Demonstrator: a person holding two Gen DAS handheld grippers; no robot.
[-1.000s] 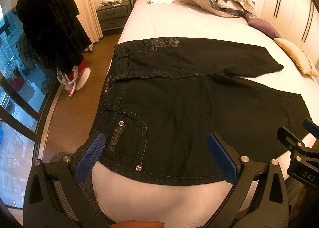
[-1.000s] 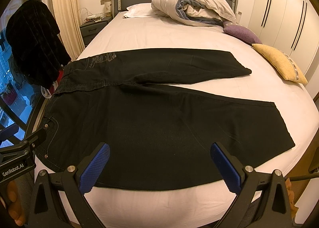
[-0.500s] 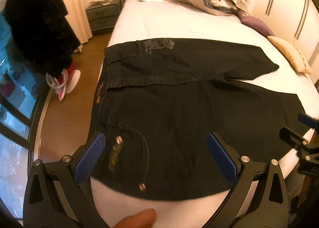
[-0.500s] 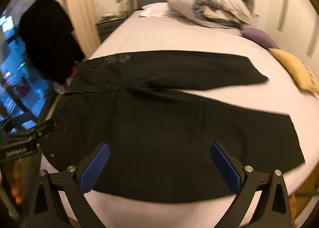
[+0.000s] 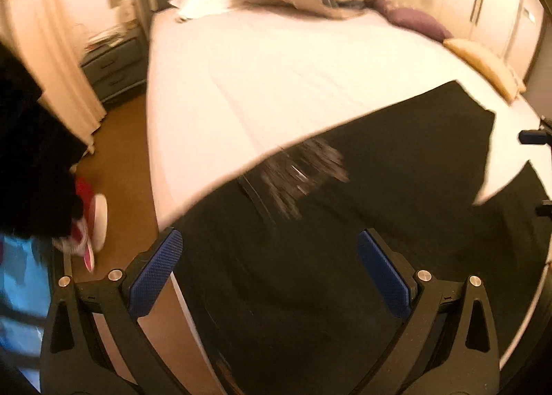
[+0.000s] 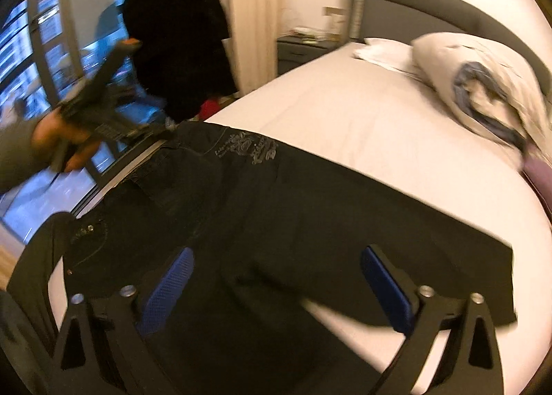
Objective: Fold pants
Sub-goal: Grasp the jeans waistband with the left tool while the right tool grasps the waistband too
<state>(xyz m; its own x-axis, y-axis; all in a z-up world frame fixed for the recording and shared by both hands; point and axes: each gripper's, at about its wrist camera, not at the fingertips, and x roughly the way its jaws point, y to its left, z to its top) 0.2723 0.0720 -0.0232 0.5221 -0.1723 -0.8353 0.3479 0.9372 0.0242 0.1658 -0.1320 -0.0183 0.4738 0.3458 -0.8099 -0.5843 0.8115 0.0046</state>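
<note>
The pants (image 5: pixel 345 257) are spread flat across the near part of the bed (image 5: pixel 276 77), with the waistband toward the window side. The left claw (image 5: pixel 276 277) is held with its jaws apart above the waist area, nothing between them. The right claw (image 6: pixel 279 291) is likewise held spread above the dark fabric, empty. Both views are motion-blurred.

Warm indoor light, heavy motion blur, fisheye-warped dark edges.
</note>
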